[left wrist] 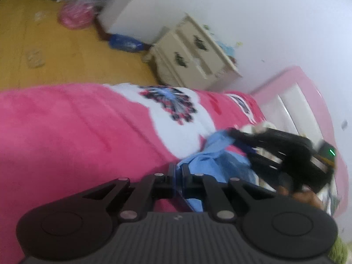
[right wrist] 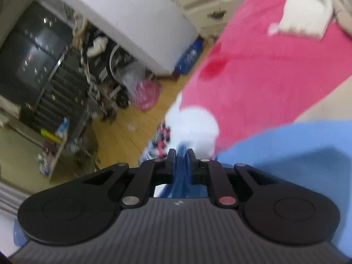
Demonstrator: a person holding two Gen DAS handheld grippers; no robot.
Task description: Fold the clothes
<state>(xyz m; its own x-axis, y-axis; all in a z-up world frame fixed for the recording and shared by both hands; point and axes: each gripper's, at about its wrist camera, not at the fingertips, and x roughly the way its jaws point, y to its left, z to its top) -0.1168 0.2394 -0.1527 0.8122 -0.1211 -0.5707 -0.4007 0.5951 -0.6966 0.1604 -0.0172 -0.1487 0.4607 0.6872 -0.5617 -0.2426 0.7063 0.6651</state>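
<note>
Blur hides all print; left gripper (left wrist: pixel 178 170) and right gripper (right wrist: pixel 180 156) each pinch the blue garment (left wrist: pixel 211 154) over the pink blanket (left wrist: pixel 66 118).

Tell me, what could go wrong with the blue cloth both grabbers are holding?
1. The right gripper pinches only a thin bunch of the blue garment, so it may slip out of the jaws.
2. The left gripper holds just an edge, so the cloth could sag and fold crooked on the pink blanket.
3. Both views are blurred, which suggests fast motion; a quick pull might tug the fabric free.
</note>
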